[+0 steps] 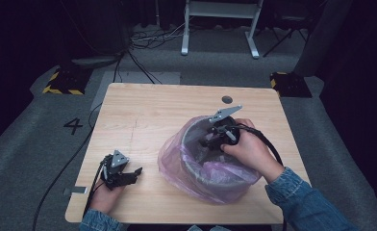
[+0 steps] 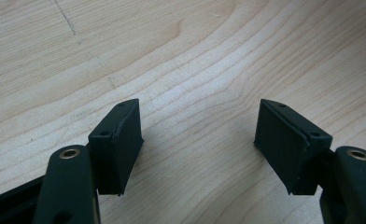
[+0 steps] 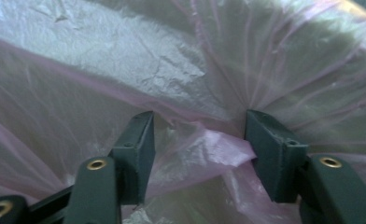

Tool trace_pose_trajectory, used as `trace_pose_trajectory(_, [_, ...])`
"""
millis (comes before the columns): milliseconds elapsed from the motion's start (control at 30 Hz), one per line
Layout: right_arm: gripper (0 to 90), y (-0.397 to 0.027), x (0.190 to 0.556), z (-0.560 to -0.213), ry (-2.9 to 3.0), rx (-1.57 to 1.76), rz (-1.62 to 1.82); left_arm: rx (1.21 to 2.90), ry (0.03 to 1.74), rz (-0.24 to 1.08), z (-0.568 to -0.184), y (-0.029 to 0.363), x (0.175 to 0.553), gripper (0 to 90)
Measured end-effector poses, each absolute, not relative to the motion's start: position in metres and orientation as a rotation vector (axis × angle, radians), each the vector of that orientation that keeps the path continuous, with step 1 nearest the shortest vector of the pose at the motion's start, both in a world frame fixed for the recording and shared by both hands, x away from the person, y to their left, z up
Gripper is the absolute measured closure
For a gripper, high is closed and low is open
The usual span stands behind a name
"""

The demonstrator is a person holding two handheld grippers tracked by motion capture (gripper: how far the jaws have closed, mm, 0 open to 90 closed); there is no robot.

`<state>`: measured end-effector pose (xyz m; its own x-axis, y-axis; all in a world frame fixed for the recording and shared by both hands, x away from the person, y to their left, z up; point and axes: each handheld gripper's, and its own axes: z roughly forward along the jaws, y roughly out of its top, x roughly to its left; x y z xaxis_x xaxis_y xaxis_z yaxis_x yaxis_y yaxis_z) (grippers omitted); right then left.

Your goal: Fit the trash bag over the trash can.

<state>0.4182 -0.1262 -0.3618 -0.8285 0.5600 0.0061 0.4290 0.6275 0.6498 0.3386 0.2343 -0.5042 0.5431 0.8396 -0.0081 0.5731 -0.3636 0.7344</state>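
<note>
The light wooden rectangular table (image 1: 143, 115) carries a round grey bin (image 1: 210, 174) toward its near right corner, lined with a thin, translucent pink plastic bag (image 1: 169, 156) whose top is folded over the rim and hangs down the outside.

The right gripper (image 1: 214, 138) is lowered into the bin's mouth from the far right side, pointing down and inward, so the bag's inner wall lies straight ahead of its jaws. In the right gripper view, a raised fold of the pink film (image 3: 204, 151) stands between the two black jaws, which are about half open; the pads do not look pressed onto it yet. A pinch here would likely catch that fold.

The left gripper (image 1: 129, 174) rests near the table's near left corner, well apart from the bin, jaws wide open over bare wood and holding nothing.
</note>
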Motion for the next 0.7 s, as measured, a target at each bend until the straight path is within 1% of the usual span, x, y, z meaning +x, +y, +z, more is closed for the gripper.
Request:
trace_pose_trajectory(200, [36.8,-0.121,0.421,-0.378,2.720,0.819,0.923,2.077,1.137,0.485,-0.504,0.234,0.339,31.8])
trace_pose_trajectory(267, [33.1,-0.119,0.421,-0.384,2.744,0.811,0.893,2.078,1.136,0.487,-0.504,0.234,0.339,31.7])
trace_pose_trajectory(400, [29.8,-0.115,0.420,-0.391,2.771,0.811,0.867,2.078,1.136,0.487,-0.504,0.234,0.339,31.8])
trace_pose_trajectory(500, [29.0,-0.117,0.420,-0.383,2.755,0.827,0.958,2.078,1.136,0.487,-0.504,0.234,0.339,31.7])
trace_pose_trajectory(700, [28.0,-0.128,0.411,-0.349,2.715,0.802,1.145,2.077,1.137,0.485,-0.504,0.234,0.339,31.7])
